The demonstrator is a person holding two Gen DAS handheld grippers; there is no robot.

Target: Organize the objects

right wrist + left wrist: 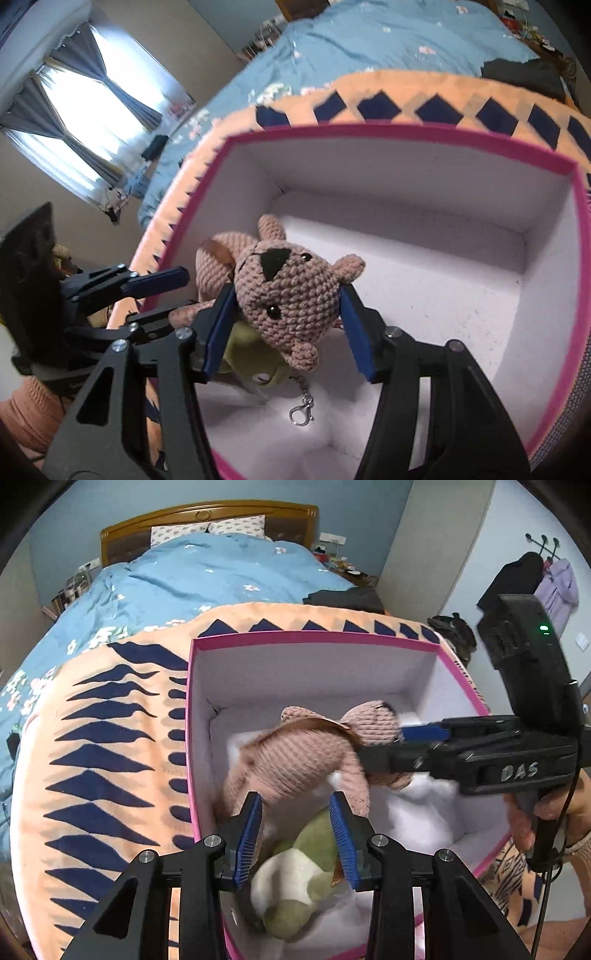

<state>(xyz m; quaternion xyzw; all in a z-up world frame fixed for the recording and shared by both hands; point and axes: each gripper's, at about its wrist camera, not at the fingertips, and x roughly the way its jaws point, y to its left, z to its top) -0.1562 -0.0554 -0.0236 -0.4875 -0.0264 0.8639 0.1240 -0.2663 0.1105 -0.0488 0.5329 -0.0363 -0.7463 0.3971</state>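
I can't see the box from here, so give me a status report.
Right gripper clamped on pink crochet toy's head, over the pink box. Left gripper around green plush, grip unclear. Nothing blocking.

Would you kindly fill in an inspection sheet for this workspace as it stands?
Surface: orange blanket with navy pattern, on a bed.
Job's things: pink crochet toy held within the pink-rimmed box; green plush beneath it.
Clutter: dark garment on the blue duvet.
Grippers: right gripper shut on the toy's head; left gripper over the plush, grip unclear.
Cables: black cable below the right gripper's handle.
Surroundings: curtained window; coat hooks with clothes.
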